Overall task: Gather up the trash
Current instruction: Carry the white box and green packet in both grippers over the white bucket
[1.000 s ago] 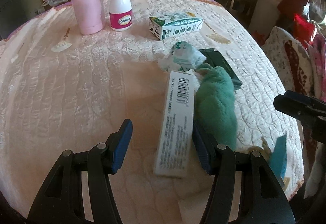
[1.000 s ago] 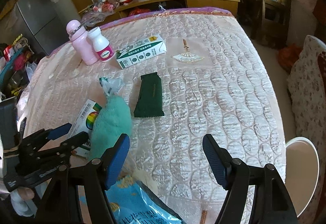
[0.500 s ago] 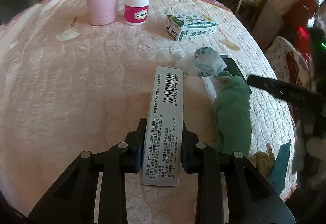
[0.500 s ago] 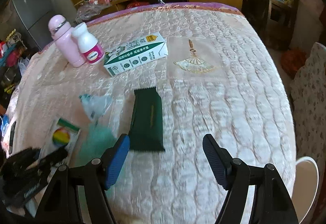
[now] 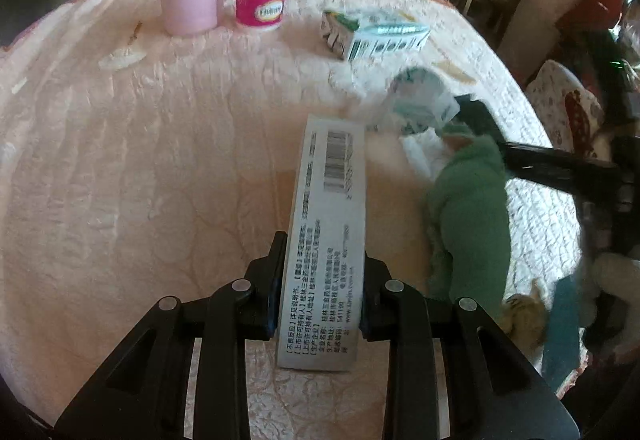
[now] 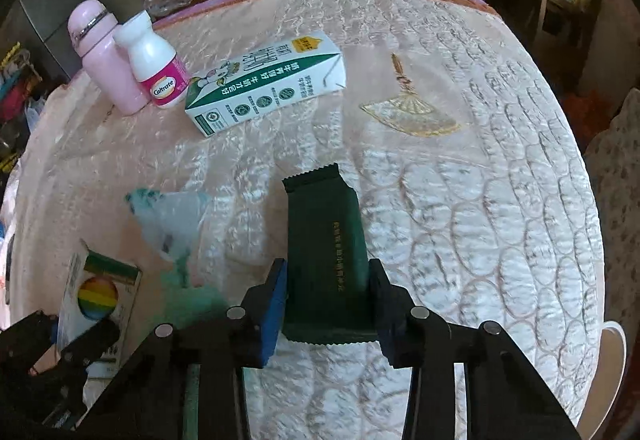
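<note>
My left gripper (image 5: pixel 322 276) is shut on a long white carton with a barcode (image 5: pixel 328 224), which it holds over the quilted table. The carton also shows at lower left in the right wrist view (image 6: pixel 96 292). My right gripper (image 6: pixel 328 292) is shut on a dark green sachet (image 6: pixel 324 240) that lies on the cloth. A crumpled clear wrapper (image 6: pixel 172 216) lies left of the sachet, and shows in the left wrist view (image 5: pixel 420 104). A green and white milk carton (image 6: pixel 264 84) lies further back.
A pink flask (image 6: pixel 104 56) and a white Caltrate bottle (image 6: pixel 154 68) stand at the far left. A green fluffy cloth (image 5: pixel 468 216) lies right of the white carton. A blue packet (image 5: pixel 564 324) sits at the near right table edge. Chairs and a sideboard stand behind.
My left gripper closed on the white carton and has lifted it slightly. My right gripper moved forward to the green sachet and closed on it.
</note>
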Demonstrator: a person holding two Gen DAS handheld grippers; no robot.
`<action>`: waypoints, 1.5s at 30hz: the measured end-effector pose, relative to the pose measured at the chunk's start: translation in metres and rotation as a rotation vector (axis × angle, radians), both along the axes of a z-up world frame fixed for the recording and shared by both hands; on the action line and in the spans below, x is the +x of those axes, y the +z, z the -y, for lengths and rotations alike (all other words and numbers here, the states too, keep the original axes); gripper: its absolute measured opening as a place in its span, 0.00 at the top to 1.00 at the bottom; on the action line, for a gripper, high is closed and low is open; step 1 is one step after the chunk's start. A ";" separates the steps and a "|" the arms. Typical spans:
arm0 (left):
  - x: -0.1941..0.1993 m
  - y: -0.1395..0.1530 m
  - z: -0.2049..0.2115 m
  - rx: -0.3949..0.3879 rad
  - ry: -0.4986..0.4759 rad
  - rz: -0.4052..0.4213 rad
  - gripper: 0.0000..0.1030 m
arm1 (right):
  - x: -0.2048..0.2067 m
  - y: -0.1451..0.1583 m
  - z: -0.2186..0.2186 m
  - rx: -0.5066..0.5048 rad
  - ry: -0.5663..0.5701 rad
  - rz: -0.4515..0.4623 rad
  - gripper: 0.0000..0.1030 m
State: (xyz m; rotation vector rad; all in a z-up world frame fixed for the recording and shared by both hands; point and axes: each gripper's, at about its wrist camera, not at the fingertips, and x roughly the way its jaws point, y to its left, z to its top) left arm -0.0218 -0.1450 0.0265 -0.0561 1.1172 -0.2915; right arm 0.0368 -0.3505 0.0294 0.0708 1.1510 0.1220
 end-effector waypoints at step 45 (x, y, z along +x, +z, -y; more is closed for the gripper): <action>-0.101 0.110 0.124 -0.056 -0.251 0.222 0.75 | -0.191 0.081 0.104 0.049 -0.097 0.200 0.67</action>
